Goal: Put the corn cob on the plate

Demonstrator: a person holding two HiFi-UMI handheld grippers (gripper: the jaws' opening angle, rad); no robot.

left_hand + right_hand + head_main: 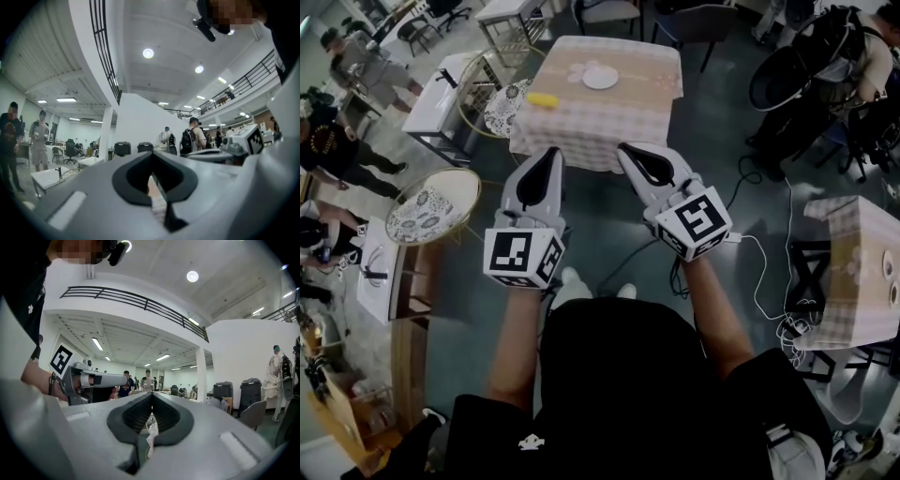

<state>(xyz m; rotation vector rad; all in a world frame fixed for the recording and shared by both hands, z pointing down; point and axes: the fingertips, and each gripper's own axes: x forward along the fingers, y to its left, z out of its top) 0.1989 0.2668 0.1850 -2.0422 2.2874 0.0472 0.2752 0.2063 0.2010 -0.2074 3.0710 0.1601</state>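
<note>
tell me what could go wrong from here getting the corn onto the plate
The corn cob lies near the table's left edge; a nudge might roll it off.
The left gripper and right gripper are both shut, short of the table; one must open before grasping.
A white cable loops on the floor at the person's right and might snag.

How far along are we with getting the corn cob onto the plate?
Done: nothing yet; the corn cob lies on the checked tablecloth, apart from the white plate. In hand: nothing; the left gripper and right gripper are both shut and empty, held short of the tablecloth. Left: approach, grasp the cob, set it on the plate.
</note>
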